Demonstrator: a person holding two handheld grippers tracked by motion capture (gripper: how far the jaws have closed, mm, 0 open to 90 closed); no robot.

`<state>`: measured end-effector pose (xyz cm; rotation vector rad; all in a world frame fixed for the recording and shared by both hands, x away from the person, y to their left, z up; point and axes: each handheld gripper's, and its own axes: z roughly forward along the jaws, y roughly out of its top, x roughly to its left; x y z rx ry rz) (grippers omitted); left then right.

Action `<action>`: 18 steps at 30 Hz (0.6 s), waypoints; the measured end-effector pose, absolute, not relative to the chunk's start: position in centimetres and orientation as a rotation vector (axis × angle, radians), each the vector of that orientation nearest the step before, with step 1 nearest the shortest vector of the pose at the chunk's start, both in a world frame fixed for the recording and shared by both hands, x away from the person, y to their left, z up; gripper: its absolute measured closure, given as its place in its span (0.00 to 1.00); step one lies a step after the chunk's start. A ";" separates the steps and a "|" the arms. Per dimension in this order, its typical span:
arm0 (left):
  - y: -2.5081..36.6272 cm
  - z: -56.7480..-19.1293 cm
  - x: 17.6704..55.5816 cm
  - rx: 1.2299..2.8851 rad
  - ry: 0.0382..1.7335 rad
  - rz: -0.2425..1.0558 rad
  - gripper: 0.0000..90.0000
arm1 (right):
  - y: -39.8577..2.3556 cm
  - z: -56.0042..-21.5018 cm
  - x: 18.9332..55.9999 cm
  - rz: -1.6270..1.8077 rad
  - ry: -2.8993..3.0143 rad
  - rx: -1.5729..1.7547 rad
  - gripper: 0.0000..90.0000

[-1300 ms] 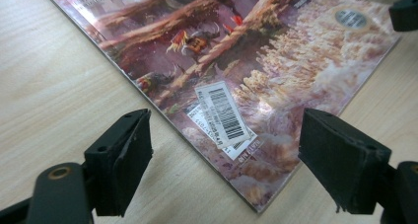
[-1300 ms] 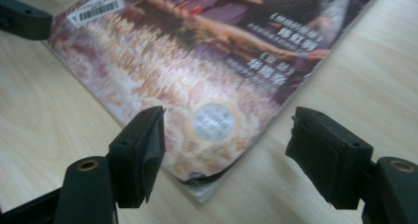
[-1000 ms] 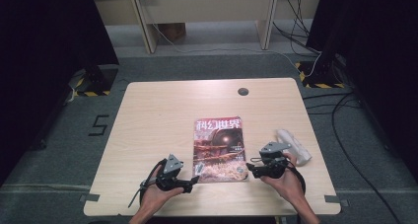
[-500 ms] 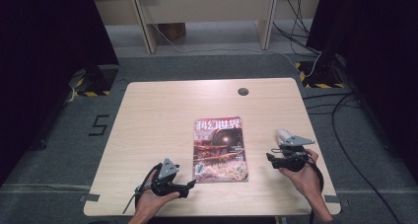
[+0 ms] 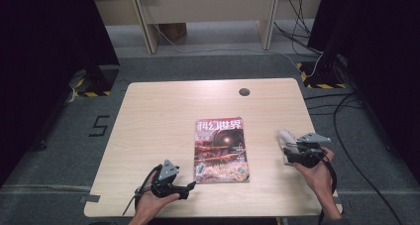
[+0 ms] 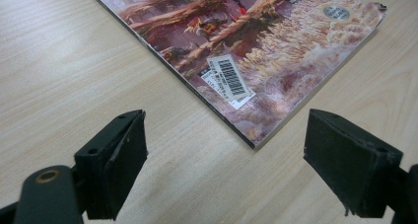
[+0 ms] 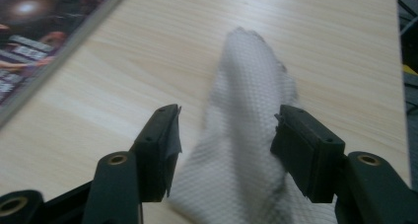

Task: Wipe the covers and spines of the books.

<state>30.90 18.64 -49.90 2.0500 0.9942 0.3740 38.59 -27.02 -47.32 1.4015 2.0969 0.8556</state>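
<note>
A magazine [image 5: 220, 150] with a reddish cover lies flat at the middle front of the wooden table [image 5: 163, 116]. My left gripper [image 5: 190, 188] rests near its front left corner, pointing at it. In the left gripper view the jaws stand wide open [image 6: 224, 150], the magazine's corner [image 6: 256, 46] just beyond them. A crumpled white cloth [image 5: 285, 138] lies at the right. My right gripper [image 5: 291, 154] is at the cloth. Its jaws [image 7: 226, 135] have just been closing, and the cloth [image 7: 246, 110] lies between them with a gap left at one pad.
A round dark cable hole [image 5: 243, 91] sits near the table's far edge. Cables [image 5: 346, 111] trail on the floor to the right. White desk legs [image 5: 267, 17] stand beyond the table. Bare wood lies left of the magazine.
My right gripper has moved right, away from the magazine's edge, onto the white cloth, and its jaws have narrowed. The left gripper has barely shifted.
</note>
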 end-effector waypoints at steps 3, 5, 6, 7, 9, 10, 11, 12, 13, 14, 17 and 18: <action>18.7 -49.9 30.9 2.056 0.993 0.375 0.18 | -28.2 -48.5 39.3 0.795 2.110 1.465 0.50; 18.7 -49.9 31.0 2.055 0.992 0.375 0.18 | -28.4 -48.8 39.5 0.794 2.122 1.473 0.53; 18.7 -49.9 30.9 2.060 0.991 0.375 0.18 | -28.7 -49.2 39.8 0.806 2.148 1.490 0.62; 18.7 -49.9 31.0 2.059 0.990 0.374 0.18 | -28.7 -49.3 39.9 0.814 2.161 1.494 0.65; 18.7 -50.0 31.0 2.055 0.992 0.374 0.18 | -28.7 -49.5 40.2 0.806 2.180 1.472 0.72; 18.7 -50.0 31.0 2.055 0.992 0.374 0.18 | -28.6 -49.5 40.4 0.813 2.184 1.469 0.74; 18.7 -50.0 31.0 2.057 0.992 0.374 0.18 | -28.5 -49.5 40.5 0.823 2.191 1.462 0.76; 18.7 -50.0 31.0 2.057 0.992 0.374 0.18 | -28.4 -49.5 40.6 0.829 2.190 1.468 0.77; 18.7 -50.0 31.0 2.057 0.993 0.374 0.18 | -28.3 -49.5 40.8 0.827 2.192 1.459 0.77; 18.7 -50.0 31.0 2.055 0.995 0.374 0.18 | -28.1 -49.5 40.9 0.829 2.197 1.455 0.78; 18.7 -50.0 31.0 2.057 0.995 0.374 0.18 | -27.8 -49.5 41.2 0.831 2.203 1.438 0.80; 18.7 -49.9 31.0 2.056 0.995 0.373 0.18 | -27.2 -49.4 41.7 0.832 2.215 1.426 0.81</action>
